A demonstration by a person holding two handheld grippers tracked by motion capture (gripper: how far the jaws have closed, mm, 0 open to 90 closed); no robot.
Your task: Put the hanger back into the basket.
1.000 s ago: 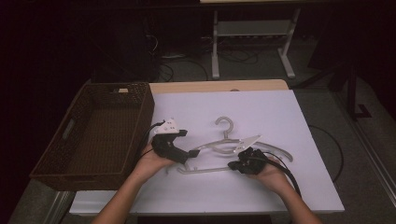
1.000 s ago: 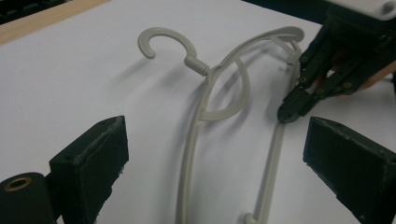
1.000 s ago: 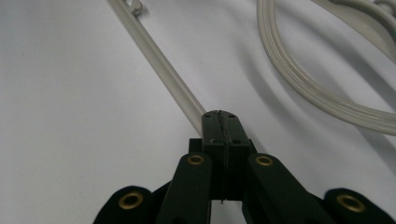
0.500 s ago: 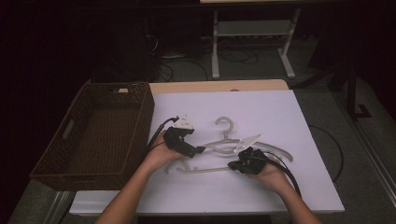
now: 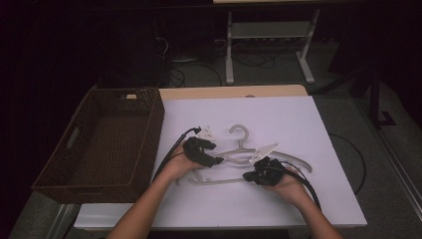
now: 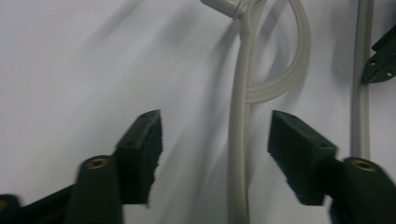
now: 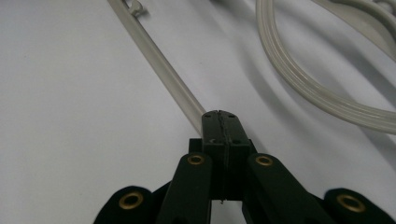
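— What's changed since a moment ago?

— My left claw [image 5: 217, 160] has come right and down from beside the hook, onto the left arm of the clothes hanger [image 5: 239, 157]. Its jaws have just been closing; they stand about half open, with the hanger's pale arm [image 6: 238, 154] running up between the pads, nearer the right one, and not yet pinched. My right claw [image 5: 247, 176] hasn't budged.

— And the right one has hold of something?

— Yes, its jaws are pressed together on the hanger's thin bottom bar [image 7: 161, 70], which runs away from the tips toward the far left in the right gripper view.

— Where does the hanger lie?

— Flat on the bench [image 5: 318, 124], near its middle, hook pointing to the far side, between my two hands.

— What's the surface like?

— A white sheet [image 5: 278, 114] covers the bench, with a strip of bare wood [image 5: 224, 92] showing at the far edge. A brown wicker basket [image 5: 149, 107] sits at the left edge of the bench.

— And the room?

— Dark. On the floor beyond the bench stands a white metal frame [image 5: 271, 35], with cables [image 5: 184, 59] trailing beside it.
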